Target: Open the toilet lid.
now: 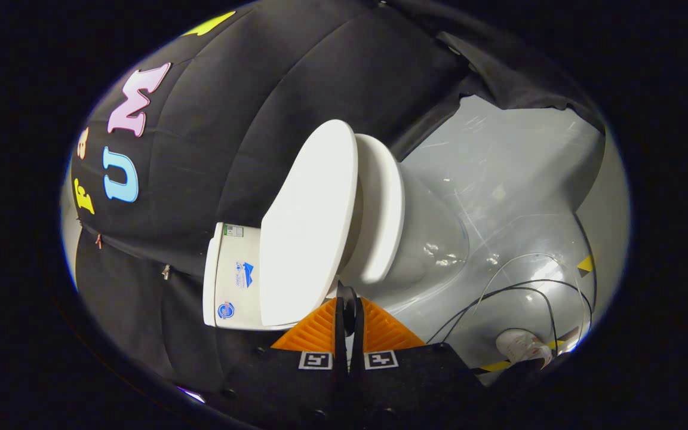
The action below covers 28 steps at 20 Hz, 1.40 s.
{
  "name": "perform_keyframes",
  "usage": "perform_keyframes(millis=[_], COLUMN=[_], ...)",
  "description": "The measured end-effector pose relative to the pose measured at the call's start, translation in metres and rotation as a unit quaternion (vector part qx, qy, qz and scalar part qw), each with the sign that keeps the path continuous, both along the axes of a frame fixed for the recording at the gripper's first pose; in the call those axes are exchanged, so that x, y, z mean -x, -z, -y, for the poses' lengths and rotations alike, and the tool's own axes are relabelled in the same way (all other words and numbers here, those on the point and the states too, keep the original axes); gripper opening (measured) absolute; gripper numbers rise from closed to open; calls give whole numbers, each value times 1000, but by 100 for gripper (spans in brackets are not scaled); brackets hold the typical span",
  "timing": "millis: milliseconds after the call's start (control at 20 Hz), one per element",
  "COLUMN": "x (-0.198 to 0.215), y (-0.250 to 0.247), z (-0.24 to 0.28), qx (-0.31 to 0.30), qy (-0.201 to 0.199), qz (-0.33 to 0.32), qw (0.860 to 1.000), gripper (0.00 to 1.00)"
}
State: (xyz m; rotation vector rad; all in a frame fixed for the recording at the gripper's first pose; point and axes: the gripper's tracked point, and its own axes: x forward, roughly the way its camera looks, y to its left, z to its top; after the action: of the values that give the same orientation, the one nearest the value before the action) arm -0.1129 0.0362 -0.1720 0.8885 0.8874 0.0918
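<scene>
Lid (pixel 308 227) hiding hand-held gripper (pixel 349 298) fingertips.

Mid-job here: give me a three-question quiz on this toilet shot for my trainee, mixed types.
1. True or false: the toilet lid lies flat on the seat.
2. The orange fingers are: A) spread wide, B) close together with the lid's edge at their tips, C) clamped on a cable.
3. Fill in: the cables lie on the ____ beside the bowl.

Key: 1 false, the lid stands raised off the seat; 2 B, though whether the gripper truly presses the lid is unclear; 3 floor.
</scene>
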Motion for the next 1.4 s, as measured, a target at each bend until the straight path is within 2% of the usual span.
perform_keyframes(millis=[200, 750, 1400], x=[-2, -1, -2], y=[-22, -98, -176], z=[-7, -41, -110], qx=[20, 92, 200], qy=[1, -31, -71], qz=[-3, 32, 57], qw=[1000, 995, 976], gripper=[5, 5, 5])
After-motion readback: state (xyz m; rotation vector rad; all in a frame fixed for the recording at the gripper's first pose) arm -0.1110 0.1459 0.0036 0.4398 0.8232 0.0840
